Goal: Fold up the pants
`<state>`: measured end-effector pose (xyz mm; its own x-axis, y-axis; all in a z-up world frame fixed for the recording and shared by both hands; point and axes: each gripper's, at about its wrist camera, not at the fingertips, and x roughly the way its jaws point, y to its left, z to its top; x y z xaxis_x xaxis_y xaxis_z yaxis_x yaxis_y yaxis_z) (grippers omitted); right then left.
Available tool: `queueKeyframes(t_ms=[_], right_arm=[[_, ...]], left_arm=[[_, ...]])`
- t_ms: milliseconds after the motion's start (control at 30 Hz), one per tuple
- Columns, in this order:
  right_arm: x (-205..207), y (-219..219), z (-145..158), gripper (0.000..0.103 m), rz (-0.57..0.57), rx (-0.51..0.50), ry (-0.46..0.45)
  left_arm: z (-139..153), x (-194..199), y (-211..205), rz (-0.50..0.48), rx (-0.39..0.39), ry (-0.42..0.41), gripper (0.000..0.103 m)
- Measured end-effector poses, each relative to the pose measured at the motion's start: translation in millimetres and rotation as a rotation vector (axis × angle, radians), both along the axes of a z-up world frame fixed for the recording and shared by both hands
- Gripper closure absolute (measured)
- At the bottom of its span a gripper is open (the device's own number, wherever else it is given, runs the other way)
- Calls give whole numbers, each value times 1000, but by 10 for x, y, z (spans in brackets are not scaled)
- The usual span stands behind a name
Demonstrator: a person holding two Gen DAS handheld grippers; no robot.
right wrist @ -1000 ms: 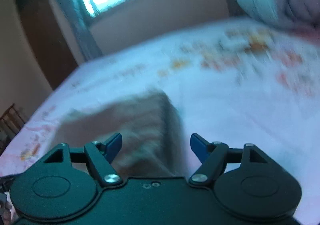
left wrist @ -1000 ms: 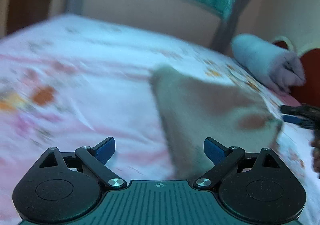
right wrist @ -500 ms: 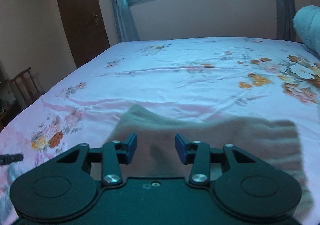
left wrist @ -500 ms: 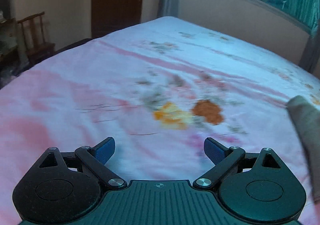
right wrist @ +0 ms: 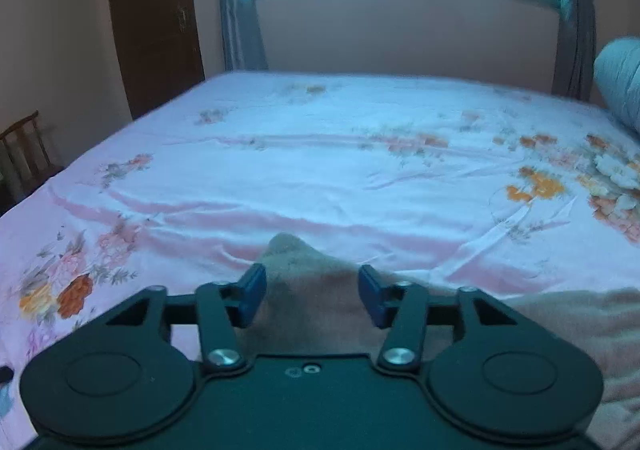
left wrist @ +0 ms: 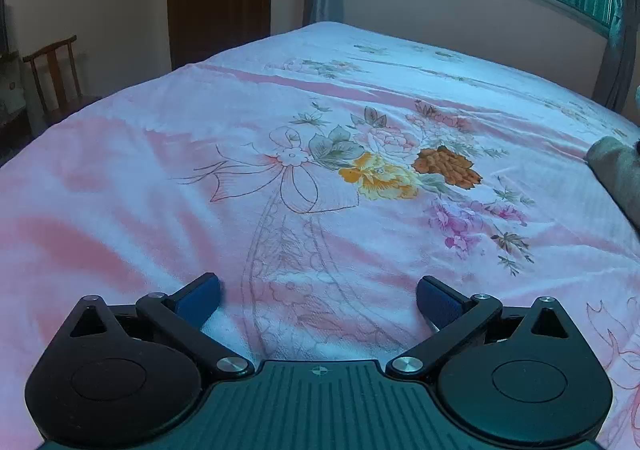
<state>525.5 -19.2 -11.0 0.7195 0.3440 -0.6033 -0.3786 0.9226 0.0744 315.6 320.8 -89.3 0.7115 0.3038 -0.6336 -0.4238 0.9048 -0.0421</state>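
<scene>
Beige pants (right wrist: 312,290) had apparently been released: the right gripper (right wrist: 312,292), jaws reopening around them, the left gripper (left wrist: 318,302), emptied wide, swung away toward nine o'clock.

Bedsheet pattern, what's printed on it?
Pink and white bedsheet with floral print, clearest in the left wrist view.

Open bed (left wrist: 200,177) is lying ahead of the left claw (left wrist: 318,300). The pants (right wrist: 312,290) are bunching between the right claw (right wrist: 312,294) fingers and spreading to its right; beyond, bare sheet.
</scene>
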Motion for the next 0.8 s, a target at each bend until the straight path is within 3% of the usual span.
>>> queueKeyframes(t_ms=[33,67,133,200,233,400,567,667,733,800], right_arm=[[98,51,-75,52,2,-12,34],[213,91,-179,42,-9,-40,79],[309,104,-274,41,-19,-40,136],[208,38,-135,55,-14,29,61],[159,27,-79,55,-9,48,35],[264,198,-330,47,15,-74,130],[233,132,-86,51,-16,31,28],[494,225,-402,37,-20,-91,153],[505,166,-348,38,-21,-50,149],[393,-14,-176,38,-33,63,108]], left_arm=[[-3,-8,14,1,-10,-8,0],[-5,-10,28,1,-20,-12,0],[-13,-12,69,4,-46,-21,0],[-25,-9,55,6,-41,-22,0],[-34,5,38,7,-31,-17,0],[-31,8,25,7,-25,-14,0],[-42,3,28,8,-27,-21,0],[-41,14,7,9,-15,-16,0],[-41,14,14,9,-20,-17,0],[-42,15,12,9,-18,-16,0]])
